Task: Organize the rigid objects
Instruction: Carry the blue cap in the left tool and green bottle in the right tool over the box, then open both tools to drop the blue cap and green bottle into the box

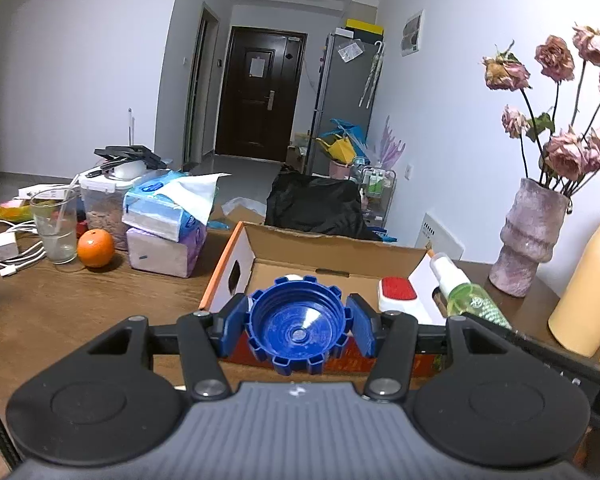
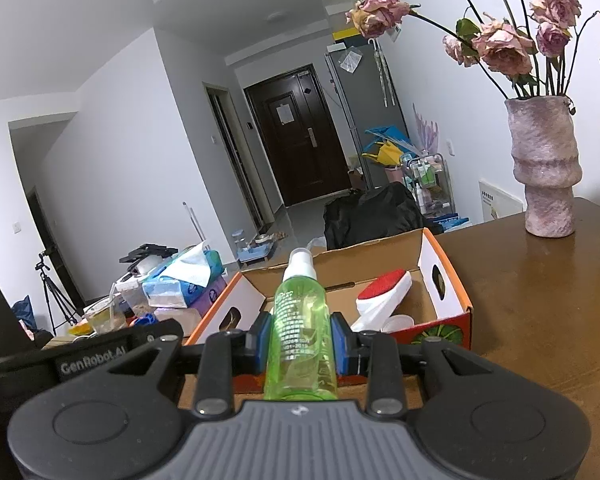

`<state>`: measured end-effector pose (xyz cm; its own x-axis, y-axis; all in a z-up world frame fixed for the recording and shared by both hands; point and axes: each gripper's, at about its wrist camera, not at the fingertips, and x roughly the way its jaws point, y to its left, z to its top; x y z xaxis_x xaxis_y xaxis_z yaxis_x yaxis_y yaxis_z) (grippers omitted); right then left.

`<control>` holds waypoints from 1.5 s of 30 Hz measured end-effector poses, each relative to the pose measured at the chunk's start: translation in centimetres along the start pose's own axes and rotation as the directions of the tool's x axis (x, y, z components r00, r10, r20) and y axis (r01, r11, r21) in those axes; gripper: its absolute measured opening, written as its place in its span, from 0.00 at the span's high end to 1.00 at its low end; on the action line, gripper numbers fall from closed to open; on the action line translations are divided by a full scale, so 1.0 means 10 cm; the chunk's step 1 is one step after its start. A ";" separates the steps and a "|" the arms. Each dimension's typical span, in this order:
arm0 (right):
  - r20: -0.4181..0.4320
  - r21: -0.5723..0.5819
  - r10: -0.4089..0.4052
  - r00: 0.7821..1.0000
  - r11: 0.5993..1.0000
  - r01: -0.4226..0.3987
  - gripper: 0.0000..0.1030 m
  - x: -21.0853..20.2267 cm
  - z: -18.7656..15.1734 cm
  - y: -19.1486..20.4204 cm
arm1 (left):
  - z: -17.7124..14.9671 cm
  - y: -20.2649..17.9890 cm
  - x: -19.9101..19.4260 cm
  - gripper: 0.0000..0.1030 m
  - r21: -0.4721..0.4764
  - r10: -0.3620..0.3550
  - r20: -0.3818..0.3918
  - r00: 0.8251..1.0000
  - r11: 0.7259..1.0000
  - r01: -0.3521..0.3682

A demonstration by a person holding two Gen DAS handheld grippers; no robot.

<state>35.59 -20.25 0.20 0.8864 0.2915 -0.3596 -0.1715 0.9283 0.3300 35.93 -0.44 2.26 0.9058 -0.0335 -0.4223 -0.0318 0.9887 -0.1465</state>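
Cardboard box (image 2: 446,280) front wall hidden behind your tools, left hand-held gripper (image 1: 299,326) pinching blue ridged cap (image 1: 298,328), right hand-held gripper (image 2: 300,344) pinching green spray bottle (image 2: 300,332), bottle base cut off.

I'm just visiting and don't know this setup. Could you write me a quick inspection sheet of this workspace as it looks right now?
Surface: brown wooden table, crowded on its left side.
Job's things: open cardboard box already holding a red-and-white brush; blue cap and green spray bottle both near the box.
Clutter: orange, glass with straw, tissue packs, pink vase of dried roses, yellow bottle.
Grippers: left hand-held gripper closed on the blue cap; right hand-held gripper closed on the green spray bottle.
Cables: white charger and cord at the table's left edge.
Surroundings: dark door, grey fridge, tripod.
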 end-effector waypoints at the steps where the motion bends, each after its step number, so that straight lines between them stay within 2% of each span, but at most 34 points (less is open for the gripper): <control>1: 0.000 0.000 -0.001 1.000 1.000 0.001 0.71 0.02 0.01 -0.01 | 0.02 0.00 0.03 0.46 -0.005 -0.001 0.002 1.000 1.000 0.001; 11: 0.005 0.001 -0.004 1.000 1.000 0.004 0.71 0.33 0.17 -0.11 | 0.14 -0.04 0.36 0.46 -0.021 -0.024 -0.012 1.000 0.999 0.024; 45: -0.085 -0.067 -0.023 0.996 0.998 0.017 0.71 1.40 0.36 -0.20 | 0.34 0.05 1.33 0.46 0.024 0.038 -0.059 0.998 0.999 -0.036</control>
<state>49.95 -18.83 -2.33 0.8502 0.2888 -0.4402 -0.1847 0.9466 0.2642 49.44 0.13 -0.44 0.8774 -0.0047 -0.4798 -0.0545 0.9925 -0.1095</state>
